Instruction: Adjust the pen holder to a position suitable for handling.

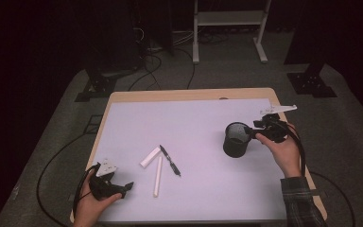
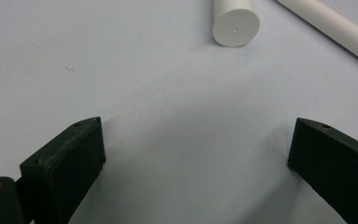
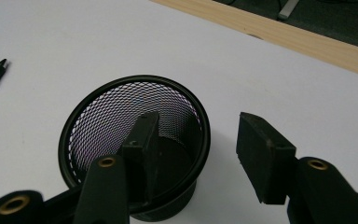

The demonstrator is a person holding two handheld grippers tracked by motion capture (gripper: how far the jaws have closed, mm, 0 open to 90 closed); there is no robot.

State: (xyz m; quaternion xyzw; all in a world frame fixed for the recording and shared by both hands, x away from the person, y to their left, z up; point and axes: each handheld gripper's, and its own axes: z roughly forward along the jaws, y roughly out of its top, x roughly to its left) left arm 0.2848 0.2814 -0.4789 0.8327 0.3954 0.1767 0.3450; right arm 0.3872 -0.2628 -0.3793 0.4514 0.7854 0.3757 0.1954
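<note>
Nearest to me, low at the front of the white table mat (image 1: 194, 123), my left gripper (image 1: 116, 187) rests with its jaws spread wide over bare surface, holding nothing. Just ahead of it lie a short white plastic cylinder (image 2: 235, 21) and a long white plastic tube (image 2: 335, 32), with a black ballpoint pen (image 1: 170, 161) beside them toward the middle of the mat.

Over on my right side, my right gripper (image 3: 200, 149) is at the black wire-mesh pen cup (image 3: 135, 121). One jaw is dipped inside the cup and the other stands outside it, so the rim wall sits between them, but the jaws are parted and I would not call it a grip yet. The cup looks empty: I see only mesh and its dark floor, nothing standing in it.

My worry is the cup. It seems light, and if I close the jaws off-centre or drag before the wall is pinched, I think it could tip or skid away. A pinch on thin mesh may also let it swing and slip. On the left, the round white pieces could roll off if I nudge them while closing
</note>
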